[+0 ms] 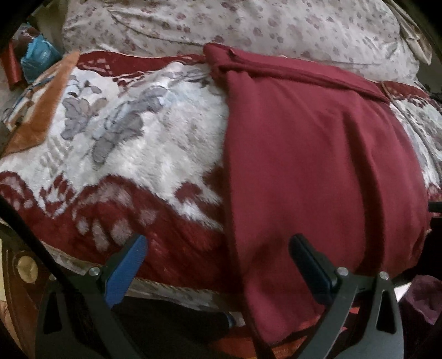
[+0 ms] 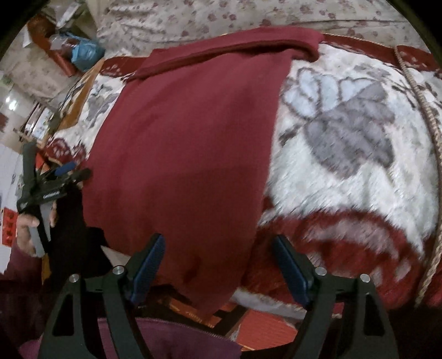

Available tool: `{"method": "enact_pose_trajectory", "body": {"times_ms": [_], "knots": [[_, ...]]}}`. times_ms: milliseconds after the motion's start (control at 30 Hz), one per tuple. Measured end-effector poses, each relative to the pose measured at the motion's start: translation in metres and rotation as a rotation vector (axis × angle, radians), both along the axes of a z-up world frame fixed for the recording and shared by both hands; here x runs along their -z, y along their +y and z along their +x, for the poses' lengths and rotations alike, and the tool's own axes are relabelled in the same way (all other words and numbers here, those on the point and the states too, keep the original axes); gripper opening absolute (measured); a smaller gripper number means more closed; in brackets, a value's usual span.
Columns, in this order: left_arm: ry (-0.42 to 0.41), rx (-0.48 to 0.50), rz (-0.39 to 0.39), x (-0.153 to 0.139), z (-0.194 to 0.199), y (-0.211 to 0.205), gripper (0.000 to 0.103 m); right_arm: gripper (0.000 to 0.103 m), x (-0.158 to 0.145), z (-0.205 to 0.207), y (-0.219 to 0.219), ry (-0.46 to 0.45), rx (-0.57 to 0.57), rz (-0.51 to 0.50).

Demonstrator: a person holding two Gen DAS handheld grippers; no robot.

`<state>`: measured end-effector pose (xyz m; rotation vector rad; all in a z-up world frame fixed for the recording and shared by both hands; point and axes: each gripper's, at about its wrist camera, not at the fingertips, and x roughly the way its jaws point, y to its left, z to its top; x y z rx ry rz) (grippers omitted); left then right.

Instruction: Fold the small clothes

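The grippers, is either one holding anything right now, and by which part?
Nothing is held. The left gripper and right gripper both stand open above the near end of the red garment, pads not pressing it.

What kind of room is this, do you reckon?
Most likely a bedroom at home: a plush flowered blanket covers a bed, floral bedding lies behind it, and a dark red garment is spread out for folding.

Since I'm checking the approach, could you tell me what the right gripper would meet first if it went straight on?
Most likely the dark red garment: the open right gripper points down at its near end, hanging over the blanket edge. Depth is unclear.
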<state>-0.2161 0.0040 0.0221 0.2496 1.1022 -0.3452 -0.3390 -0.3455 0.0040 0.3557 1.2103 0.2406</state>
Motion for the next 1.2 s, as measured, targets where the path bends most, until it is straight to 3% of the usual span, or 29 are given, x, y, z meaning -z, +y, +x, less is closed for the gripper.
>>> {"method": "enact_pose_trajectory", "body": {"times_ms": [100, 200, 533, 600, 667, 733, 767, 867, 933, 1000, 1200], "knots": [[0.031, 0.014, -0.002, 0.003, 0.000, 0.002, 0.102, 0.080, 0.003, -0.004, 0.005, -0.005, -0.014, 0.010], [0.069, 0.039, 0.005, 0.006, -0.002, 0.002, 0.102, 0.060, 0.003, -0.005, 0.009, 0.001, -0.050, 0.053], [0.127, 0.145, 0.018, 0.014, -0.020, -0.015, 0.102, 0.064, 0.018, -0.003, 0.026, 0.050, -0.135, 0.130], [0.152, 0.143, 0.020, 0.018, -0.019, -0.018, 0.087, 0.064, 0.022, -0.002, 0.026, 0.051, -0.143, 0.127], [0.150, 0.147, 0.039, 0.019, -0.021, -0.020, 0.084, 0.059, 0.020, -0.003, 0.028, 0.046, -0.149, 0.127], [0.141, 0.152, 0.036, 0.017, -0.023, -0.019, 0.073, 0.012, 0.017, -0.005, 0.025, 0.034, -0.156, 0.134], [0.139, 0.149, 0.036, 0.016, -0.023, -0.018, 0.063, 0.011, 0.016, -0.004, 0.025, 0.027, -0.145, 0.138], [0.172, 0.136, -0.047, 0.002, -0.017, -0.009, 0.007, 0.010, 0.010, -0.002, 0.013, 0.012, -0.114, 0.202], [0.203, 0.118, -0.154, -0.013, -0.010, 0.000, 0.006, 0.010, -0.005, 0.001, 0.009, -0.043, -0.110, 0.241], [0.189, 0.112, -0.194, -0.026, -0.004, 0.002, 0.006, 0.010, -0.030, 0.008, 0.003, -0.123, -0.104, 0.274], [0.073, 0.079, -0.318, -0.079, 0.036, -0.003, 0.006, 0.010, -0.079, 0.039, -0.025, -0.291, -0.034, 0.302]]}}
